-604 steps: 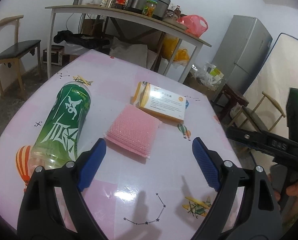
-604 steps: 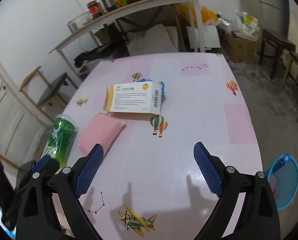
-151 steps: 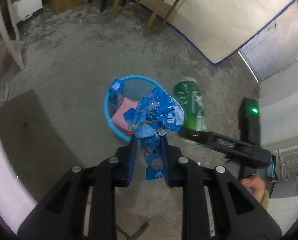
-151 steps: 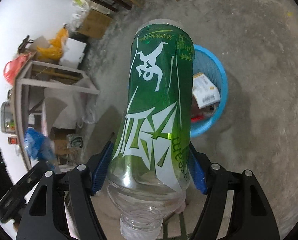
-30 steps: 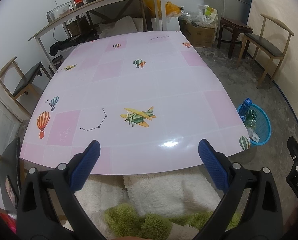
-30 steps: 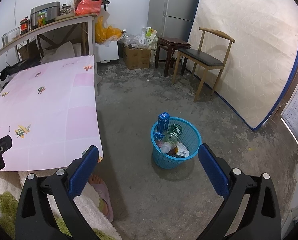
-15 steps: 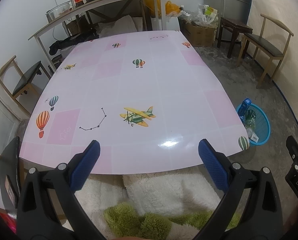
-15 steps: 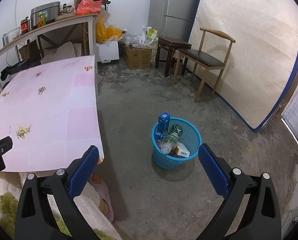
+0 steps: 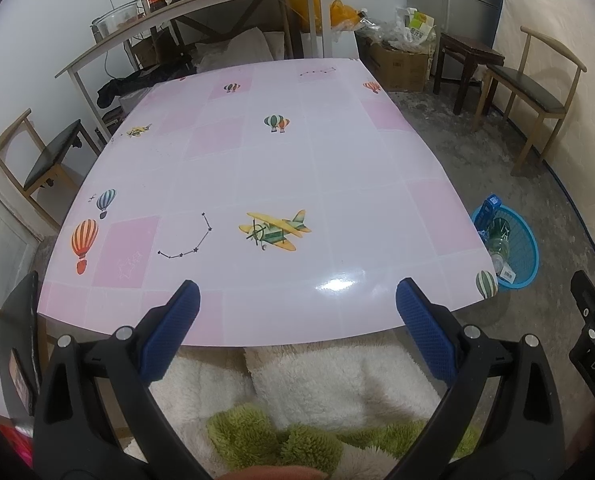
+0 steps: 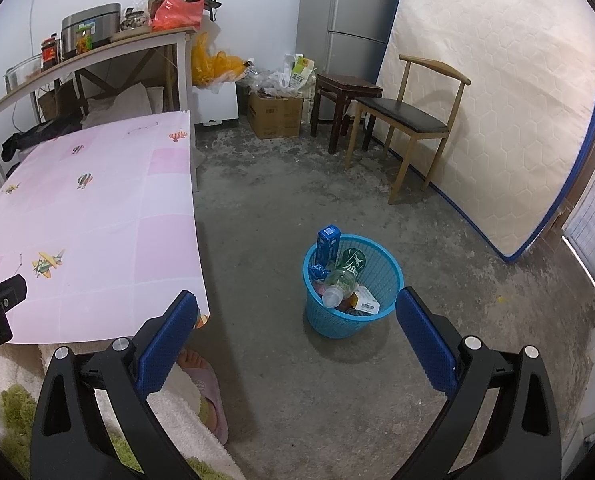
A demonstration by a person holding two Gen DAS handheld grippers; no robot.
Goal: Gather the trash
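Note:
A blue mesh waste basket (image 10: 381, 316) stands on the concrete floor to the right of the pink table (image 9: 281, 184). In it lie the green-labelled plastic bottle (image 10: 347, 270), a blue carton (image 10: 328, 244), a white box (image 10: 367, 300) and blue wrappers. The basket also shows in the left wrist view (image 9: 523, 256) past the table's right edge. My left gripper (image 9: 295, 320) is open and empty over the table's near edge. My right gripper (image 10: 295, 330) is open and empty, held above the floor, short of the basket.
A wooden chair (image 10: 411, 114) and dark stool (image 10: 343, 92) stand by a leaning mattress (image 10: 497, 92). A shelf table (image 9: 185, 4) with jars and a cooker is behind. Another chair (image 9: 41, 152) is left of the table. A slippered foot (image 10: 205, 384) is below.
Nothing has visibly moved in the last second. Five seconds ago the left gripper held blue wrappers and the right gripper held the green bottle over the basket; both now lie in it.

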